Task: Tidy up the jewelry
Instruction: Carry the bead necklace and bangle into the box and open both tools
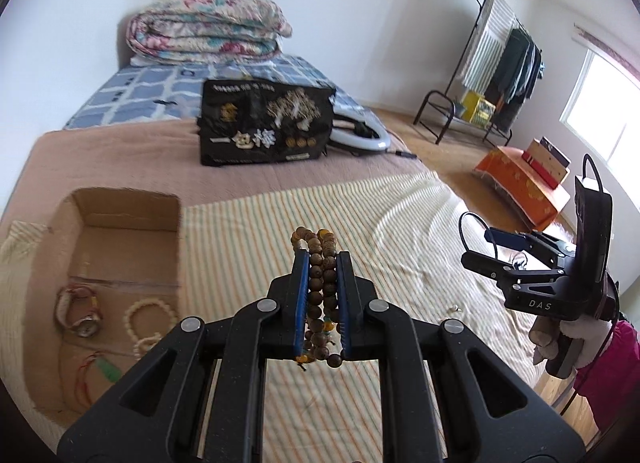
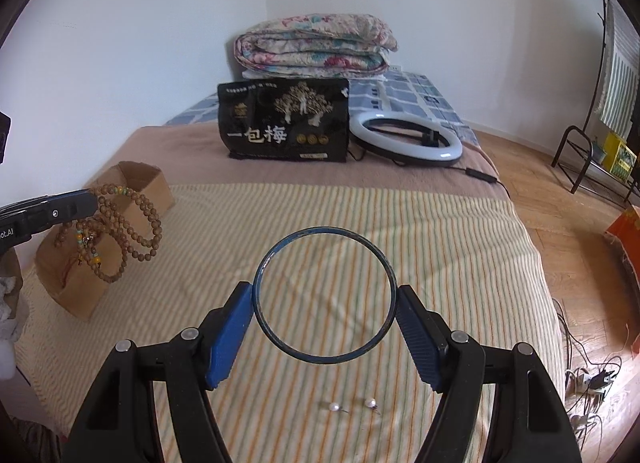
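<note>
- Here, at the far left of the bed, an open cardboard box [image 1: 120, 263] sits on the striped blanket [image 1: 400, 223], close to the wall.
- Inside the box, the left wrist view shows a wristwatch [image 1: 82, 317], a cream bead bracelet [image 1: 149, 323] just right of it, and a red cord with a green pendant [image 1: 102, 369] nearer the camera.
- Right of the box, the left gripper [image 1: 323, 295] has its blue pads pressed in on a long string of brown wooden beads [image 1: 320, 287]; the strands run between the pads and stick out past the tips.
- In the right wrist view the same beads [image 2: 120, 231] hang in loops from the left gripper [image 2: 86, 203], dangling in front of the box [image 2: 136, 183], clear of the blanket.
- Further right, the right gripper [image 2: 325, 317] is spread wide and holds a thin dark bangle [image 2: 260, 275] by its two sides, one pad touching each edge, above the blanket [image 2: 440, 263].
- Near the camera, below the bangle, two pearl earrings [image 2: 352, 406] lie on the blanket side by side, apart from each other.
- Far back on the bed stand a black printed bag [image 2: 286, 125], a ring light [image 2: 404, 139] just right of it, and a folded floral quilt [image 2: 316, 45] behind both.
- At the far right of the room a clothes rack [image 1: 500, 63] stands on the wooden floor.
</note>
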Available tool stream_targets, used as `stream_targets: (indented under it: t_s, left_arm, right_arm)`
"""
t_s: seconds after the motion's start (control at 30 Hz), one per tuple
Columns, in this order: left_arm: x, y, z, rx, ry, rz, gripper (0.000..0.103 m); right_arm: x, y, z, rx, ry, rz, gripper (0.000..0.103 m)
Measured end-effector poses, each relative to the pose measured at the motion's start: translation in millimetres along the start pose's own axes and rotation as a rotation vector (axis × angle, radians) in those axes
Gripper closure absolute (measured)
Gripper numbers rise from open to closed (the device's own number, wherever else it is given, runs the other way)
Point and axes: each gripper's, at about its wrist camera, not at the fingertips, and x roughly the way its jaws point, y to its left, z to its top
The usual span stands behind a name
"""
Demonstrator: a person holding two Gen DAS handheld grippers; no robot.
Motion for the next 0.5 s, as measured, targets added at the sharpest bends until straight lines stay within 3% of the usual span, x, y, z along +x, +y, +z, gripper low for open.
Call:
stream_targets:
  t_s: [0.5]
  left_arm:
    - [-72, 56, 2, -0.026, -0.081, 0.122, 0.092]
  right_arm:
    - [-11, 68, 35, -0.058, -0.053, 0.082, 0.029]
